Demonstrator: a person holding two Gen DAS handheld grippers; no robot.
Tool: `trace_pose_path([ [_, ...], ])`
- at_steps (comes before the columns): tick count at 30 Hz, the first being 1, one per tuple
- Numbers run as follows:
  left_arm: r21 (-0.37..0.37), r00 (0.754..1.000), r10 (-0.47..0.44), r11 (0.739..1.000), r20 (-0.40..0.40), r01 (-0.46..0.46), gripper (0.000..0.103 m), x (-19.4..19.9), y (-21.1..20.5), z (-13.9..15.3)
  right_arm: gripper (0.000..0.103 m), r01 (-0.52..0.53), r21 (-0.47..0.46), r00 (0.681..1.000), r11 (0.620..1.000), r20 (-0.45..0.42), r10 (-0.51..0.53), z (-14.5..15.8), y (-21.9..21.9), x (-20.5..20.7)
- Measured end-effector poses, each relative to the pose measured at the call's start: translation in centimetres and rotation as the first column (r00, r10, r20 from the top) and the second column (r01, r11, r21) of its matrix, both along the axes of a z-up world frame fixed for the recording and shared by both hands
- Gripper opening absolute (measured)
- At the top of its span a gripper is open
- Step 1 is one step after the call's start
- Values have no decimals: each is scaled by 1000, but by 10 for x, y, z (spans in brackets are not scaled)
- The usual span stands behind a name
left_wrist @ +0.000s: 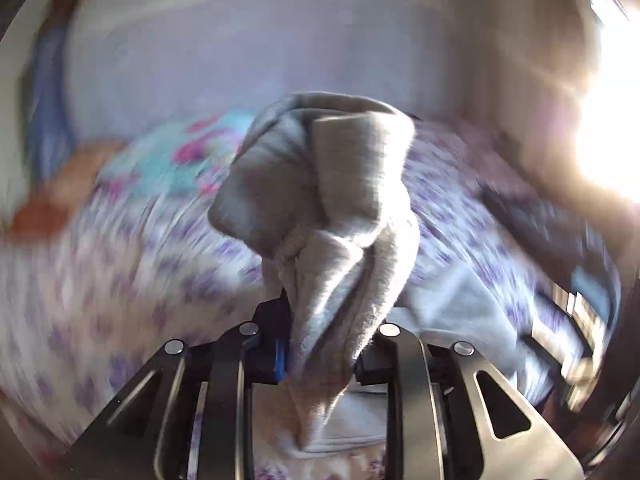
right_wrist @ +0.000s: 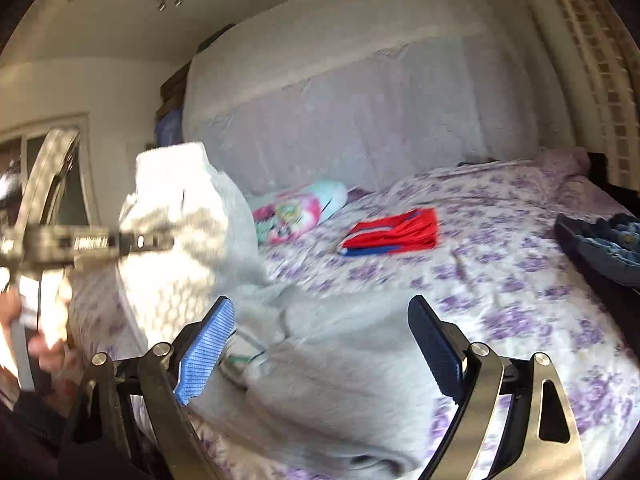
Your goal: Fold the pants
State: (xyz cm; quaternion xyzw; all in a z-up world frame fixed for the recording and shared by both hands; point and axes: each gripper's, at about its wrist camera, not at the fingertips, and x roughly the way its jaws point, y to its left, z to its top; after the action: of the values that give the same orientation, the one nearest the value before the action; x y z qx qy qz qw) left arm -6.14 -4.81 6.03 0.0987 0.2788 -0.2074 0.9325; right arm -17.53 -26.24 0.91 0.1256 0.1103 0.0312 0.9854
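Observation:
The pants are light grey fleece sweatpants. In the left wrist view my left gripper is shut on a bunched part of the pants, which rises in front of the camera. In the right wrist view the pants lie on the bed between my open right gripper's blue fingers, with one end lifted at the left by the other gripper. The right gripper holds nothing.
The bed has a white sheet with purple flowers. A folded red and blue garment and a teal and pink cushion lie further back. Dark blue clothes sit at the right edge. A padded headboard stands behind.

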Motion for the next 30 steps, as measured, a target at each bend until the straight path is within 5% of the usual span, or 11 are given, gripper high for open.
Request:
trace_pose_path([
  [2,148,992,-124,982,23,119,24,-18,-59,-13,90,123,42,992,992,12,-123,8,-38,-11],
  [5,329,967,-254,910,-35,251,32,-31,-128,-69,91,201,102,978,974,-77,-194,2,-80,-17],
  [7,431,957,-289,866,16,254,44,-45,-151,-107,98,151,196,978,969,-170,-119,-11,-98,-12],
  [9,472,955,-281,857,95,206,45,-56,-155,-120,100,53,328,973,943,-230,25,-27,-106,-2],
  [14,430,964,-251,883,90,189,59,-60,-139,-93,100,-98,542,904,835,-302,302,-54,-97,42],
  [17,432,941,-300,878,158,208,74,-84,-132,-69,99,-150,580,878,800,-295,378,-51,-88,58],
  [19,380,915,-356,886,189,266,95,-101,-121,-46,99,-147,609,858,780,-314,407,-55,-87,67],
  [21,341,890,-376,898,260,280,95,-116,-109,-24,99,-122,659,849,742,-318,422,-65,-89,72],
  [23,273,893,-346,923,286,270,98,-115,-90,-3,100,-103,699,841,708,-319,437,-72,-95,73],
  [27,146,974,-184,976,132,164,98,-45,-56,-4,100,-136,740,817,659,-292,497,-71,-85,77],
  [30,23,975,-218,975,-38,219,92,-7,-44,-37,100,-151,680,812,718,-328,482,-57,-71,83],
])
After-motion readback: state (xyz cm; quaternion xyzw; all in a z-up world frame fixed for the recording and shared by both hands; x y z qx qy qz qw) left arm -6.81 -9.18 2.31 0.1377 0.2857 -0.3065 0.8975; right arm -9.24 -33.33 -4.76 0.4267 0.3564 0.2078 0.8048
